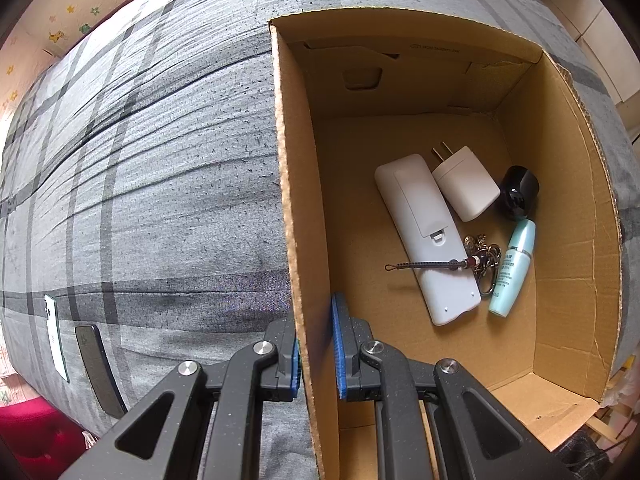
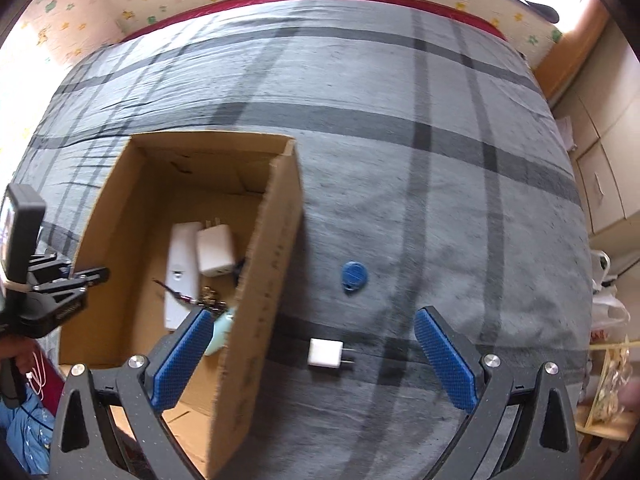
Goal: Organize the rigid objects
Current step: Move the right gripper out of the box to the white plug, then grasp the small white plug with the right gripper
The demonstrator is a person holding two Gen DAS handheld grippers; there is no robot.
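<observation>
Your left gripper straddles the left wall of an open cardboard box; one blue pad sits outside the wall and one inside, jaws narrowed around the cardboard, though a thin gap shows at the inner pad, so whether they truly pinch it cannot be told. The box stands on a bed covered in grey plaid fabric.

On the box floor lies a white remote, back upward; a white charger touches its upper right side, prongs pointing to the far wall; a black rounded object sits just right of the charger; a pale teal bottle lies below it, beside the remote; a keychain rests between remote and bottle, its braided cord draped across the remote.

Two phones, one white and one dark, lie on the bed at the far left of the left wrist view.

Your right gripper hangs above the bed with jaws spread wide and holding nothing; a small white plug lies on the fabric between its pads, just outside the box's right wall; a blue round tag lies beyond it, near but apart.
</observation>
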